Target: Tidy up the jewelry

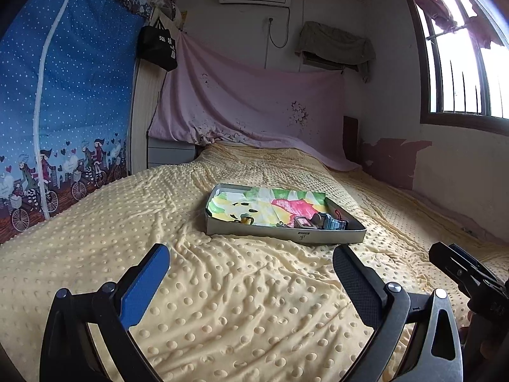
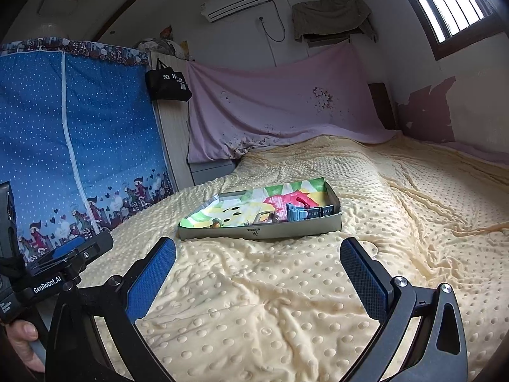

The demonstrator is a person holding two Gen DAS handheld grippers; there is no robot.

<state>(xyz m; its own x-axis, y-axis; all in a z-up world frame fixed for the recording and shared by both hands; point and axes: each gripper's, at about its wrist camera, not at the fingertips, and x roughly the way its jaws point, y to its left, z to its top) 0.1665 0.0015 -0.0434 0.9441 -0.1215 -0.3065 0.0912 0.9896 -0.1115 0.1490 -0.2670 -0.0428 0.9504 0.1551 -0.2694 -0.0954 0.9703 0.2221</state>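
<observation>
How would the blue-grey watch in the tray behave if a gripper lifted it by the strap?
The watch would probably droop: its segmented strap looks flexible. The chunky case likely hangs lowest. It seems light and unlikely to roll.

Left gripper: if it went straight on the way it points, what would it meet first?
Likely the near wall of the shallow tray on the yellow blanket. The left gripper is open and empty; depth is unclear, and it might graze the blanket first.

Shallow grey tray (image 1: 283, 234) holds a blue watch (image 1: 332, 222).
</observation>
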